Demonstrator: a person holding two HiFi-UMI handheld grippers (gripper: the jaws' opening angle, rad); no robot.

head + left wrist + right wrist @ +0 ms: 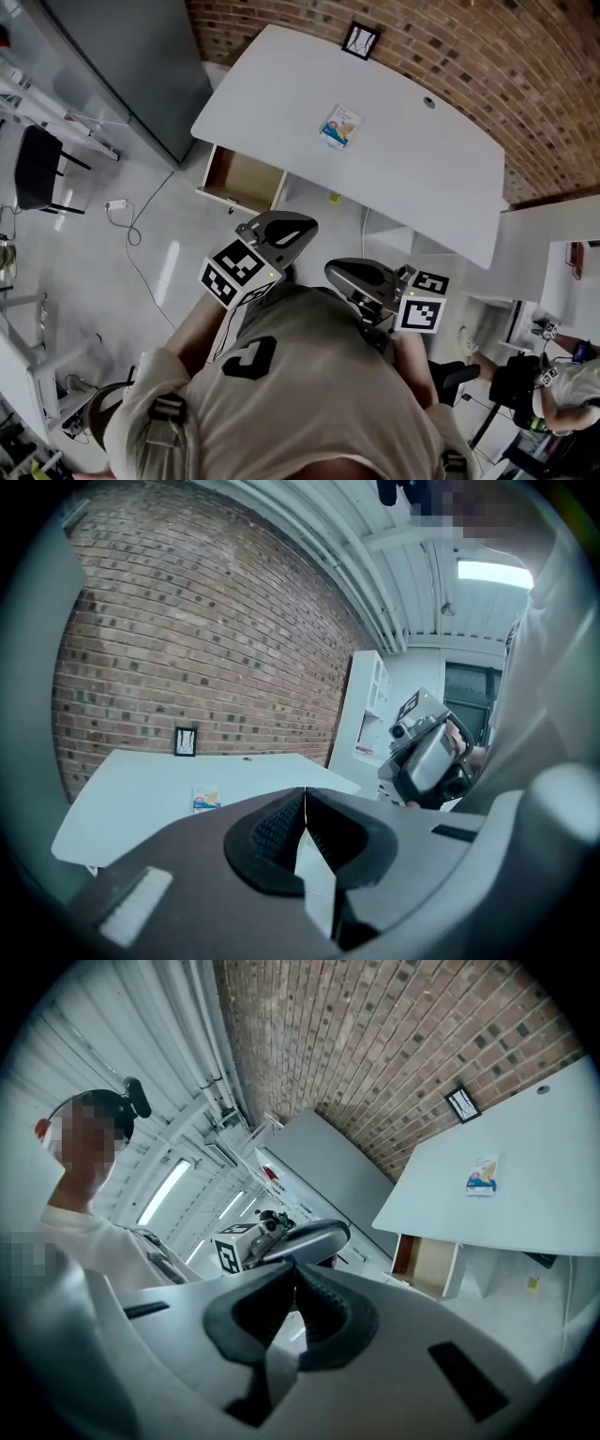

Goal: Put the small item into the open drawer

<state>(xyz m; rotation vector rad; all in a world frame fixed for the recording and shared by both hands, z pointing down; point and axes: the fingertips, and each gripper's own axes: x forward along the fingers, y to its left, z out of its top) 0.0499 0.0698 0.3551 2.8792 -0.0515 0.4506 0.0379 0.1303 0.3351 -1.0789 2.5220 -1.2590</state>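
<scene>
Packet (340,126) lies flat mid-desk (412,178), ahead of both grippers, which hang short of the desk's near edge. The left gripper (284,229) looks slightly nearer than the right gripper (356,275). Both have jaws pressed together with nothing between them. The packet's long axis seems to run from near edge toward back. Drawer (242,180) stands open below the desk's left end — the left gripper's side. Frame (361,40) stands at the desk's back edge, well apart — nothing on the desk blocks the reach.
</scene>
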